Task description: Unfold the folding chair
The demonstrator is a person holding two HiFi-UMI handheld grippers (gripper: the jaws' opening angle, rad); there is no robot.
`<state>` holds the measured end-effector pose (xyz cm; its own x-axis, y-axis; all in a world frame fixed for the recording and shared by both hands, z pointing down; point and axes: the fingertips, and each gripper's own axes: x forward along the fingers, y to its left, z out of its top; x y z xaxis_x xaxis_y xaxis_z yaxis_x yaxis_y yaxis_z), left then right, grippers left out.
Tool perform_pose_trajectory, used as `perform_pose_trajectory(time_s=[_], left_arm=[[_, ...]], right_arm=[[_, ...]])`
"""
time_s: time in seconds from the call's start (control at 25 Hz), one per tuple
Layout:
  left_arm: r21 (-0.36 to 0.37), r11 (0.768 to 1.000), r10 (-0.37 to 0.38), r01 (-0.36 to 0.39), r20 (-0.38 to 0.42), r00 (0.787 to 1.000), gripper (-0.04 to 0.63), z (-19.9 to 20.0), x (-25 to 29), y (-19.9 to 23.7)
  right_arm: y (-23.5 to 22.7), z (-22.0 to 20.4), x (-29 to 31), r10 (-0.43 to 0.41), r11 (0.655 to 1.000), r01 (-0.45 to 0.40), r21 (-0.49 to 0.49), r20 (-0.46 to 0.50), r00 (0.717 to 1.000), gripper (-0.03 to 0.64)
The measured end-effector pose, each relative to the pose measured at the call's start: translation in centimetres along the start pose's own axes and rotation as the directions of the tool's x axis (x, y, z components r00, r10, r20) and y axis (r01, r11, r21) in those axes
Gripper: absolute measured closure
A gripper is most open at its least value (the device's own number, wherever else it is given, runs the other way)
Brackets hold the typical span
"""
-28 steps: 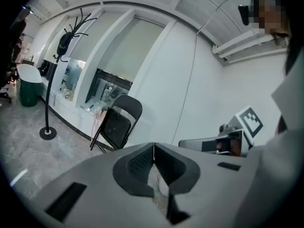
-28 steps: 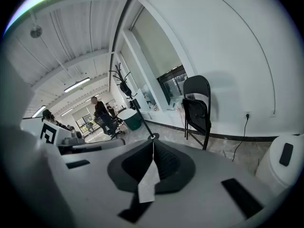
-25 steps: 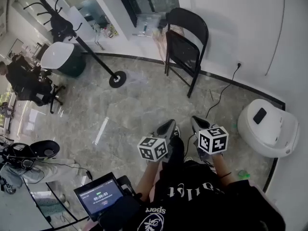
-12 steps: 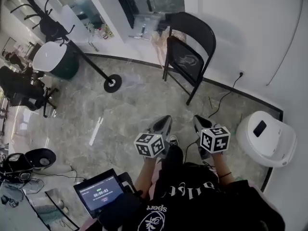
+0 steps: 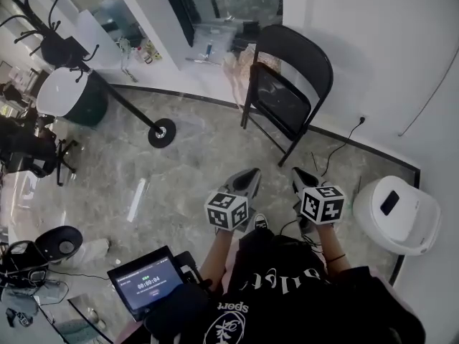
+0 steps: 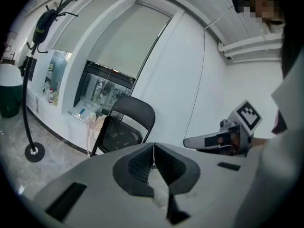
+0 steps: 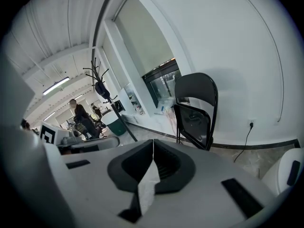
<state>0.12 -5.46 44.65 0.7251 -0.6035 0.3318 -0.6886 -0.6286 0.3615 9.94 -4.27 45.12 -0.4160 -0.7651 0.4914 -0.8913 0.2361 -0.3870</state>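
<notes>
Ahead, folding chair (image 5: 295, 45) — left gripper (image 6: 153, 148), right gripper (image 7: 153, 144) jaws together — tablet (image 5: 147, 282) in head view alone.

Open-plan office. Indicators: a black metal coat stand (image 5: 162, 132) on polished grey marble-pattern floor (image 5: 193, 170); black swivel office chairs (image 5: 43, 153) left of the stand; long ceiling strip lights (image 7: 56, 85) and people (image 7: 78, 114) beyond it.

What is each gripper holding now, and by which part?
Nothing. The left gripper and the right gripper both have their jaws together and empty; the folding chair stands apart from them, untouched.
</notes>
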Motion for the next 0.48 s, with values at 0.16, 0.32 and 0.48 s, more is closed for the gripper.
perform_pose_trajectory(time_s=[0.16,0.32,0.48], left_arm=[[-0.022,1.000,-0.001,0.001,0.007,1.000,0.591,1.2,0.6,3.0],[-0.056,0.998,-0.014,0.015,0.013,1.000,0.591,1.9,1.6,4.8],[-0.082,0.996,-0.040,0.042,0.015,0.999,0.591,2.4,3.2,5.1]], right_arm=[[0.4,1.5,2.3,-0.017,1.000,0.017,-0.009,-0.005,1.000,0.598],[0.0,2.6,3.1,-0.050,0.999,0.050,-0.011,-0.004,0.999,0.598],[-1.6,3.8,3.6,-0.087,0.996,0.087,-0.008,-0.007,0.996,0.599]])
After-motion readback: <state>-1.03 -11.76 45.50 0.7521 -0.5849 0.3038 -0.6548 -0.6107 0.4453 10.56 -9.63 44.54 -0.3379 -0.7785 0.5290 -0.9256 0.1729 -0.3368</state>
